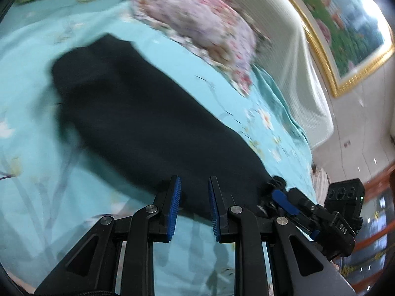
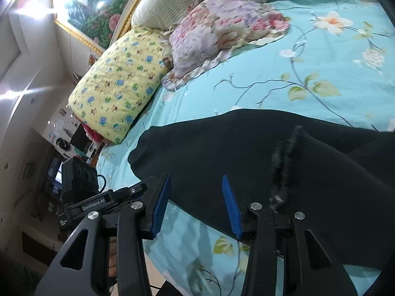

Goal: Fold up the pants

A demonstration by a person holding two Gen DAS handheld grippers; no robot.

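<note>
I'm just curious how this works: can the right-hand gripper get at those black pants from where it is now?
Probably yes. The right gripper hangs just above the near edge of the black pants, its jaws apart and empty. Nothing lies between them and the cloth on the turquoise bedspread; the pillows sit farther back.

Black pants (image 1: 148, 123), of plain dark fabric, lying flat on a turquoise floral bed sheet (image 1: 29, 79). In the left wrist view the garment forms one long band running from 10 o'clock, where its end is rounded, to 5 o'clock. In the right wrist view the pants (image 2: 246, 160) spread from centre toward 3 o'clock, one layer overlapping another along a diagonal fold edge.
</note>
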